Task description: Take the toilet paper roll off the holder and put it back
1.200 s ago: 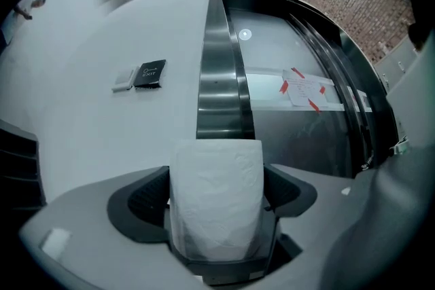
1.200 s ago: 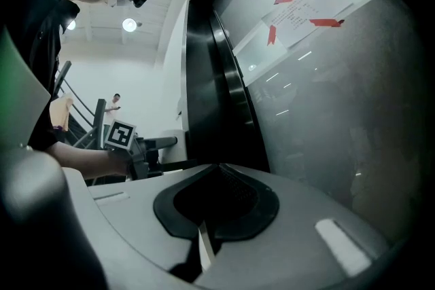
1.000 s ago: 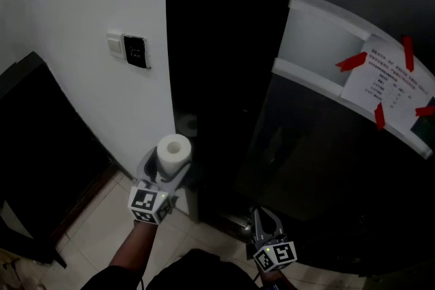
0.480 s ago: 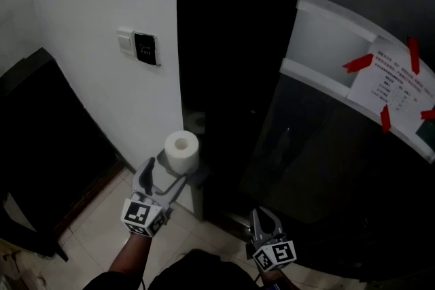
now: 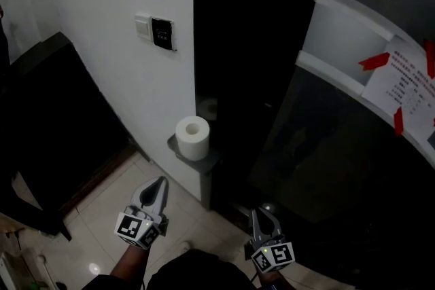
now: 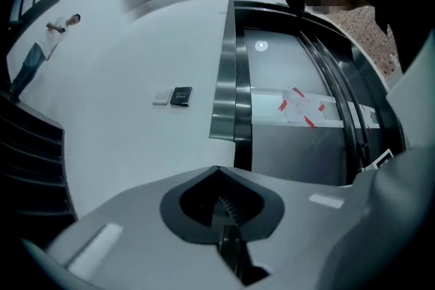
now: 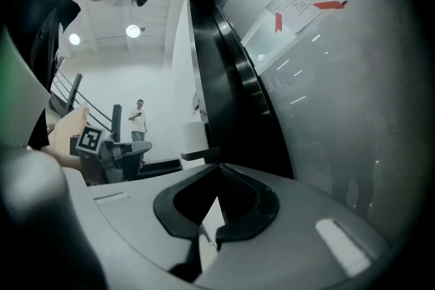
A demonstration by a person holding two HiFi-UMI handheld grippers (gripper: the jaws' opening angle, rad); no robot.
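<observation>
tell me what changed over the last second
The left gripper drew back from around the roll toward the person. Its jaws have just been closing and are now shut on nothing. The roll stays upright on the holder, and the right gripper stays low, shut and empty.

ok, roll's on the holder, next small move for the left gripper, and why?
Probably none on the roll: ease the left gripper down to rest. The roll stands upright on the holder, untouched; the left jaws have just closed on nothing, well clear of it.
</observation>
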